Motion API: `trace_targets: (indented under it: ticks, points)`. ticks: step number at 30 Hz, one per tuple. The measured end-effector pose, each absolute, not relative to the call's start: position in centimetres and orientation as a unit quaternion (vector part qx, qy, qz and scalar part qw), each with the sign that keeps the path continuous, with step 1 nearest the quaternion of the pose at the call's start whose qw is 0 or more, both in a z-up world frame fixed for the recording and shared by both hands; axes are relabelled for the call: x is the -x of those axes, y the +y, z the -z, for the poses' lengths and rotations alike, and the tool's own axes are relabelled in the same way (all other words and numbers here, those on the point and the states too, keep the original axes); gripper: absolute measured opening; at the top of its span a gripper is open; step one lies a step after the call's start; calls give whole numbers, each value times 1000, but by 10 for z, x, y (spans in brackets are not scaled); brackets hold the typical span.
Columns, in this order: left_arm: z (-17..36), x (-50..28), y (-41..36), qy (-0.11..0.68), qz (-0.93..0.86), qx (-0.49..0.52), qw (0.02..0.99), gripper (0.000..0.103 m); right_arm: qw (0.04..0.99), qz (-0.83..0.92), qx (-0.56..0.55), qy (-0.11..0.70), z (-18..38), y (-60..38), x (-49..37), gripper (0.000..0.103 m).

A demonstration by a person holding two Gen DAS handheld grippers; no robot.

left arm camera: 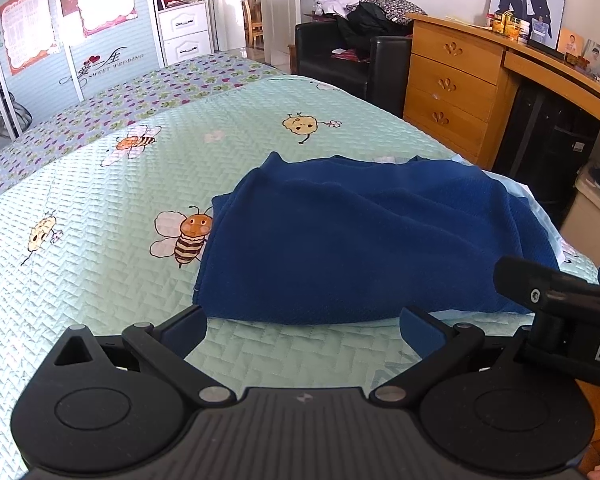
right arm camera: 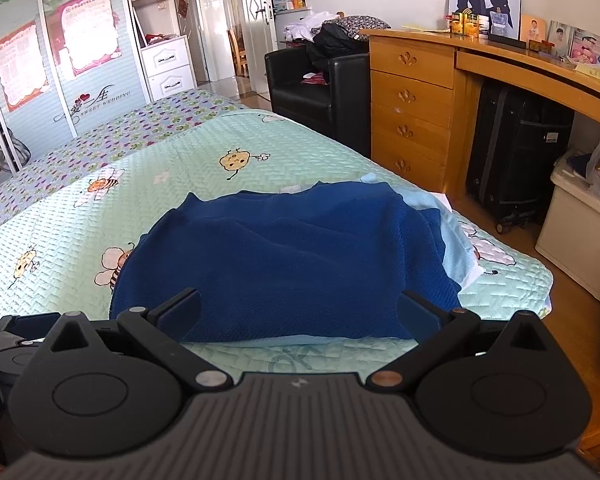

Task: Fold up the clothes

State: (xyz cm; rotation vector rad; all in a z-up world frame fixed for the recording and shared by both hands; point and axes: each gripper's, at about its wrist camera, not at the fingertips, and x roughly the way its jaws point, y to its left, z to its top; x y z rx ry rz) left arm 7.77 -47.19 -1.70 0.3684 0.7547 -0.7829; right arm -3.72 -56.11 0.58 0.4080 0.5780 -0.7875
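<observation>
Across middle of both views: blue garment [left arm camera: 364, 240] lies on bed [left arm camera: 100, 280], doubled into rough rectangle, long axis left-right, light-blue cloth [right arm camera: 458, 248] peeking under right edge. Left claw [left arm camera: 302, 330] spread wide, empty, at near hem toward garment's left half. Right claw [right arm camera: 300, 314] also spread, empty, fingers over near hem, centred on garment, seemingly nearer. Lumpy bundle fits half-folded or finished fold; cannot tell which.
</observation>
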Motion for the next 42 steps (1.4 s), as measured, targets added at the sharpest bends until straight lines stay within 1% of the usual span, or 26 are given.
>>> trace_targets:
  ticks: [42]
  points:
    - [18, -82, -463, 369, 366, -163, 839, 102, 871, 373, -192, 257, -6, -545, 41, 103]
